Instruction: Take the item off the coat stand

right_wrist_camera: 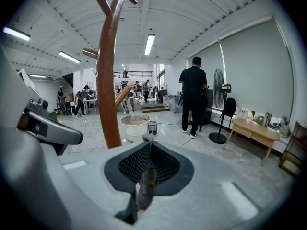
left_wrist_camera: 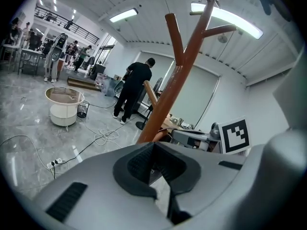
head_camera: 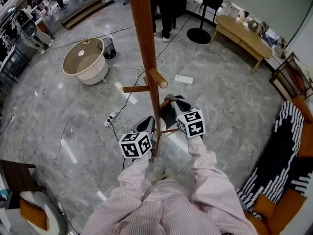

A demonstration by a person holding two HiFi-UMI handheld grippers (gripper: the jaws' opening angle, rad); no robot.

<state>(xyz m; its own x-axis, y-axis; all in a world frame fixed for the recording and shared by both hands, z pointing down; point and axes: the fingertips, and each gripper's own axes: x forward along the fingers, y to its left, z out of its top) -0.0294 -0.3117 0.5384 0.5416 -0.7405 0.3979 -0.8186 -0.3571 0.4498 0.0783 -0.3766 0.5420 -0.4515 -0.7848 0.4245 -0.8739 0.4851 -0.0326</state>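
The brown wooden coat stand (head_camera: 142, 43) rises right in front of me, its short pegs (head_camera: 158, 77) bare; no item shows hanging on it in any view. My left gripper (head_camera: 146, 125) is low at the pole's left, and my right gripper (head_camera: 171, 103) at its right, both close to the pole. In the left gripper view the stand (left_wrist_camera: 168, 99) leans up just beyond the jaws of the left gripper (left_wrist_camera: 154, 148), which stand a narrow gap apart with only floor showing between them. The right gripper (right_wrist_camera: 147, 142) is shut beside the pole (right_wrist_camera: 108, 80); a thin brownish sliver in its slit cannot be identified.
A white round tub (head_camera: 85, 60) stands back left. Cables and a power strip (head_camera: 111, 117) lie on the grey floor near the stand's foot. A person (head_camera: 166, 9) stands behind, next to a fan base (head_camera: 198, 35) and a low wooden table (head_camera: 242, 33). A striped seat (head_camera: 279, 151) is right.
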